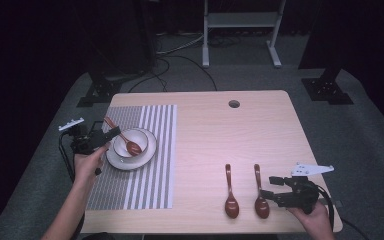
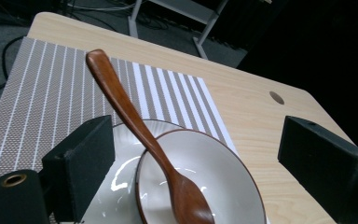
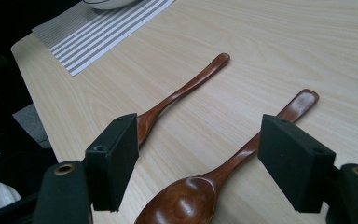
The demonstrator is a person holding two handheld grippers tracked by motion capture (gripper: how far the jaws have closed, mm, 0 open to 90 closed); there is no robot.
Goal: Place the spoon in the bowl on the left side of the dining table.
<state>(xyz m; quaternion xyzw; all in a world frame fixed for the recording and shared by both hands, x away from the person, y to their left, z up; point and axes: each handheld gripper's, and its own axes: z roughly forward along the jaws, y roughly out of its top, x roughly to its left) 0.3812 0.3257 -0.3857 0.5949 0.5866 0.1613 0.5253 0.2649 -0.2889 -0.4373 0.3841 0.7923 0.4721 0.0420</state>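
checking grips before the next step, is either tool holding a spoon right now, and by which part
Nothing is held. The left tool stands open around the brown wooden spoon resting in the white bowl; the right tool is open over a table spoon.

I'm in a dark recording lab: black drapes (image 1: 40, 40), floor cables (image 1: 180, 50), equipment stands (image 1: 242, 30) at the frame's top, behind my bench (image 1: 260, 130).

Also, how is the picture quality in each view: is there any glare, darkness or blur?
High view: the room around the table is almost black and the picture is soft. Left gripper view: bright glare streaks lie on the plate beside the bowl; the near fingers look slightly blurred. Right gripper view: even light, with a soft sheen on the nearer spoon.
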